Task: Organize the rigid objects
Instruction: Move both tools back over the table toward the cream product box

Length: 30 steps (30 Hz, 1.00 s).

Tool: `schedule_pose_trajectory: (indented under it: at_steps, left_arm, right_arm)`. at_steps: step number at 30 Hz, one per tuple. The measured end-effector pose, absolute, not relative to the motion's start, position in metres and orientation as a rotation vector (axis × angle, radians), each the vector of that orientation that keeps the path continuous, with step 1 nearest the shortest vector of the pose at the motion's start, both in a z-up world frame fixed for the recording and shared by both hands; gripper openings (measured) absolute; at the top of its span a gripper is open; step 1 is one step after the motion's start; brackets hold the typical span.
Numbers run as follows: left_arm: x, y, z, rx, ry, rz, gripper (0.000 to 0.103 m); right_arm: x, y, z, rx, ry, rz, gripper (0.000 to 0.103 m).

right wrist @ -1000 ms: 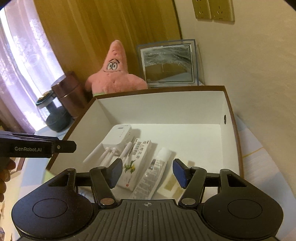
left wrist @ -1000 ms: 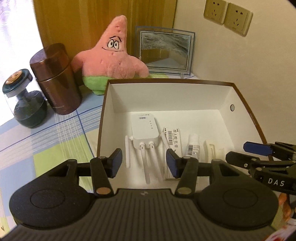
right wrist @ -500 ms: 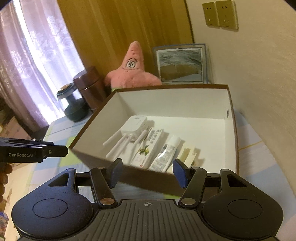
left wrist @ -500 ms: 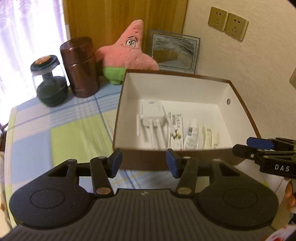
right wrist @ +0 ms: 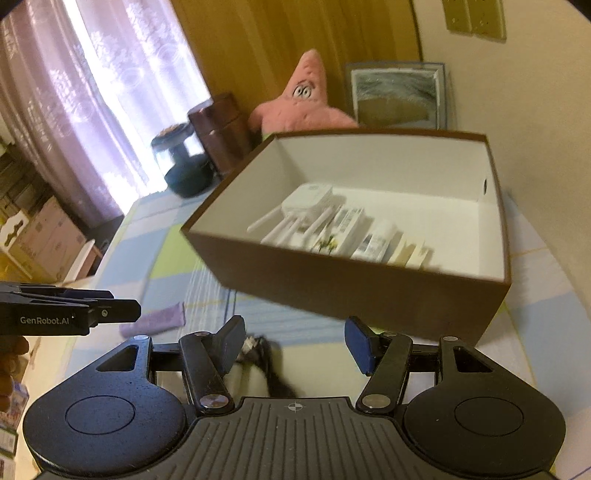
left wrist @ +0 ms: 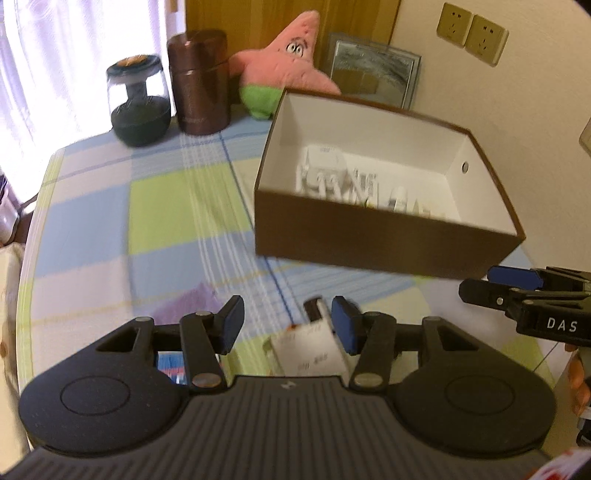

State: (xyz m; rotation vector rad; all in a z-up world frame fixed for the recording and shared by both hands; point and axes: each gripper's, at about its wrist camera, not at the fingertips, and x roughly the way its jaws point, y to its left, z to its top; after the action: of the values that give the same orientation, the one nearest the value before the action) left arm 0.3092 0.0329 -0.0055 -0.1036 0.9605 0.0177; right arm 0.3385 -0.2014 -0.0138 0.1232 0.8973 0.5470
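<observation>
A brown box (left wrist: 388, 236) (right wrist: 369, 291) with a white inside stands on the checked tablecloth. It holds a white router (left wrist: 321, 166) (right wrist: 306, 201), a flat printed carton (right wrist: 343, 225), a tube (right wrist: 376, 240) and a pale item, side by side. My left gripper (left wrist: 288, 321) is open in front of the box, above a white tagged item (left wrist: 310, 350) lying on the cloth. My right gripper (right wrist: 295, 343) is open too, over a blurred black and white object (right wrist: 258, 365) on the table. Nothing is between either pair of fingers.
Behind the box stand a pink star plush (left wrist: 288, 62), a framed picture (left wrist: 373, 70), a brown canister (left wrist: 199, 81) and a dark glass jar (left wrist: 138, 103). A purple cloth (right wrist: 155, 321) lies left of the box. A wall with sockets (left wrist: 472, 31) is on the right.
Both grippers have drawn back from over the box to the table in front of it. The box now looks farther off, and loose items on the cloth have come into view.
</observation>
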Motion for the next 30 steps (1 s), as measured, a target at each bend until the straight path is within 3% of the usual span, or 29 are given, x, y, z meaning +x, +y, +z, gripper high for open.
schedule_pose_trajectory:
  at_steps: [30]
  left_arm:
    - [0.226, 0.070, -0.056, -0.171, 1.066, 0.110, 0.048]
  right_arm:
    - [0.282, -0.113, -0.065, -0.007, 1.094, 0.751, 0.057]
